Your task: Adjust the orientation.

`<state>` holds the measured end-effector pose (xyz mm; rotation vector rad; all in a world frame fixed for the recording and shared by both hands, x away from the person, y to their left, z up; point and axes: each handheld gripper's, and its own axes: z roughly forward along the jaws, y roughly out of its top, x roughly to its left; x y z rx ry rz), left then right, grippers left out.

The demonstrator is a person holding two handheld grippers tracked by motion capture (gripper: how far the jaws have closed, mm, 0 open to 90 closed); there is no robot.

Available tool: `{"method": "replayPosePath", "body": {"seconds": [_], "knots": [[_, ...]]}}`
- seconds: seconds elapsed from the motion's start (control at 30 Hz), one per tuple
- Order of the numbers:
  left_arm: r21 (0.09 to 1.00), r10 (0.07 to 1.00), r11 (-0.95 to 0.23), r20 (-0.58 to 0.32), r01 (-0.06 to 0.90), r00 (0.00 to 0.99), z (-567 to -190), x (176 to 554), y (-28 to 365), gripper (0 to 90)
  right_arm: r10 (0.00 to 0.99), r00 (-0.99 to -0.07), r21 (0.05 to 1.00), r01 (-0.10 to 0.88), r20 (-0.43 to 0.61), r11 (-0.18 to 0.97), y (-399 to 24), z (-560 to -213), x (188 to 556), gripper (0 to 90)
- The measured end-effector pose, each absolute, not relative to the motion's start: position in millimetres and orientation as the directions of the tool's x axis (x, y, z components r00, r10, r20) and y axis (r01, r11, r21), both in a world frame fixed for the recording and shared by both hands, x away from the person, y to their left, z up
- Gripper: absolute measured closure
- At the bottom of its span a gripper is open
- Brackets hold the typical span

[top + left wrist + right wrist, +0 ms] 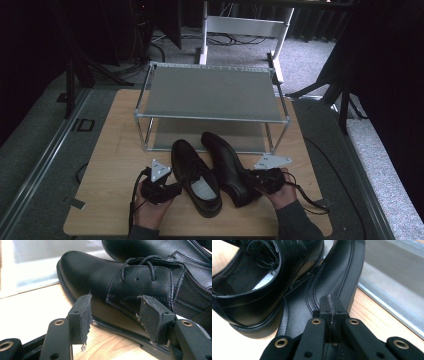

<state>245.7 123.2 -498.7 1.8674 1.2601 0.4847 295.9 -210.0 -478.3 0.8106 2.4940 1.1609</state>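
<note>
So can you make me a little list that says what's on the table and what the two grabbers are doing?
table: wooden table
rack: metal shoe rack, two shelves, at the back
left shoe: black left shoe, upright, laced
right shoe: black right shoe, tipped on its side against the other
left gripper: left gripper, open at the left shoe's side
right gripper: right gripper, shut, against the right shoe

Two shoes [215, 172] crowd table centre; rack [210, 95] blocks 12 o'clock; bare table [112, 150] free at 9 & 3.

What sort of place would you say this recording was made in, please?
Probably a lab or studio set up for recording, not a home: a wooden tabletop with a metal shoe rack, dark curtains around it, and cables on grey carpet.
</note>
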Motion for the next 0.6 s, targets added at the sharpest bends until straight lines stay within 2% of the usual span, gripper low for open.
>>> {"method": "replayPosePath", "body": {"seconds": [0.4,0.6], "knots": [[0.793,0.901,-0.161,-0.124,0.587,0.415,-499,244,126,43.4,0.615,-0.788,0.77,0.383,-0.016,0.511,-220,-476,304,89.9],[0.789,0.902,-0.159,-0.128,0.593,0.411,-501,244,126,43.4,0.654,-0.754,0.757,0.394,-0.058,0.521,-227,-472,311,90.0]]}}
